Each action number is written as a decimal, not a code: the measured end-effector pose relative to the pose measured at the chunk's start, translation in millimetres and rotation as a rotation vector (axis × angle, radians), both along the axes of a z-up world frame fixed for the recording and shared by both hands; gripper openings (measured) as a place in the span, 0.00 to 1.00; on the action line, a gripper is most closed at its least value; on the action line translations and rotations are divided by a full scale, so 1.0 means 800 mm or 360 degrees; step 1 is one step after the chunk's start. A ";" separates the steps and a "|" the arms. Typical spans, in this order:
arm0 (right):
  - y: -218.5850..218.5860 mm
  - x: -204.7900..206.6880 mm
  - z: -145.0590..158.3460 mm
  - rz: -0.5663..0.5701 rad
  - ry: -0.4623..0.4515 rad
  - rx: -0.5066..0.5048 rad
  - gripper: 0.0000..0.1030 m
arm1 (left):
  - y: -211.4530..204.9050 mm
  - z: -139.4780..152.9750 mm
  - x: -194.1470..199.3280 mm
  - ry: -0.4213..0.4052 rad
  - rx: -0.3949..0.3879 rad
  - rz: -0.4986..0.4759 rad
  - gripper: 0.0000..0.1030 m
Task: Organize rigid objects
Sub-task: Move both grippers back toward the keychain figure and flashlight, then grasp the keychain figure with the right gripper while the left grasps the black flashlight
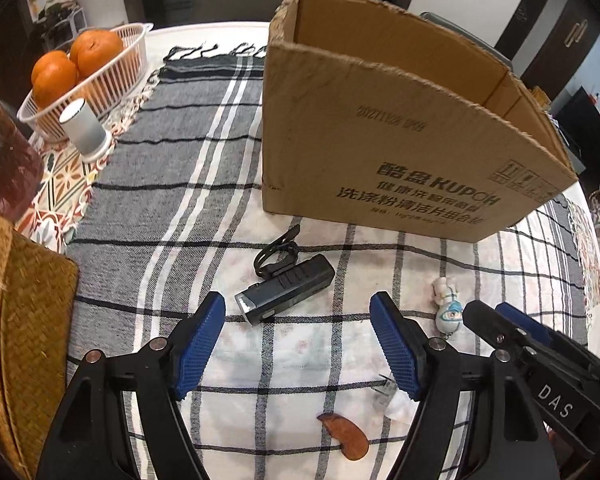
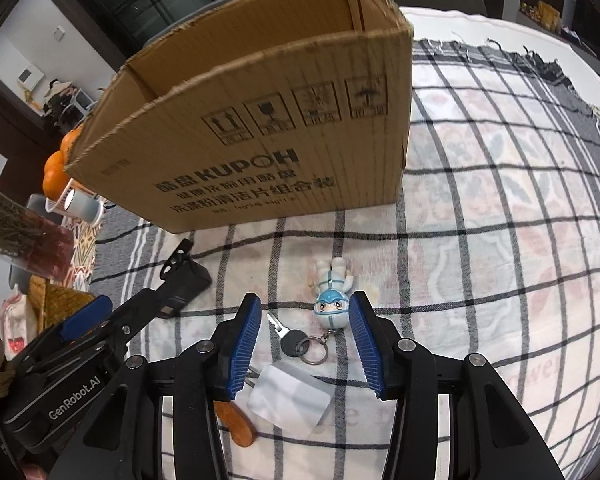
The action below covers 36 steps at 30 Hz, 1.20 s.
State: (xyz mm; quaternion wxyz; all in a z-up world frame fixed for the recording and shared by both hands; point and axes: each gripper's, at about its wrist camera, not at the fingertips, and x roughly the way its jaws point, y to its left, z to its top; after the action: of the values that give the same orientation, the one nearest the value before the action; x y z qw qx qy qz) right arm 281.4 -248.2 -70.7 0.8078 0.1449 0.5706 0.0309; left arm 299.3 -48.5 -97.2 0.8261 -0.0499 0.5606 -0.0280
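Note:
A black bike light with a strap mount [image 1: 286, 294] lies on the checked cloth, just past the tips of my left gripper [image 1: 298, 304], which stands open around its near end without touching it. A small white-and-blue figurine keychain [image 2: 332, 300] with a black-headed key [image 2: 290, 338] lies between the fingers of my right gripper [image 2: 305, 300]. The figurine's head is close to the right pad and the left pad is well apart from it, so the jaws are open. A tall open cardboard box [image 1: 380, 140] stands just behind both objects.
A clear plastic piece [image 2: 288, 398] and an orange-brown sliver [image 2: 236, 420] lie under the right gripper. A white basket [image 1: 130, 66] of oranges and a white cylinder [image 1: 84, 128] sit at the far left. A woven mat [image 1: 24, 320] borders the left edge.

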 end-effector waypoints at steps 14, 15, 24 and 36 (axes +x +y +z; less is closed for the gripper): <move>0.000 0.013 -0.039 -0.0083 0.0084 0.0023 0.46 | 0.000 -0.035 0.025 0.0105 -0.0006 0.0135 0.72; 0.000 0.014 -0.042 -0.0091 0.0091 0.0025 0.46 | -0.001 -0.037 0.027 0.0111 -0.0005 0.0139 0.72; -0.001 0.019 -0.057 -0.0116 0.0128 0.0007 0.46 | -0.002 -0.055 0.038 0.0159 0.0048 0.0223 0.72; 0.007 0.023 -0.074 -0.0126 0.0152 -0.0017 0.46 | -0.003 -0.075 0.053 0.0190 0.0093 0.0307 0.73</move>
State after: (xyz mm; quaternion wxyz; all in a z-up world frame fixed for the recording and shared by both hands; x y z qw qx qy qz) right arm 300.1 -242.8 -129.9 0.7809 0.1644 0.6025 -0.0111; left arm 341.4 -50.6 -156.9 0.7912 -0.0812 0.6020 0.0710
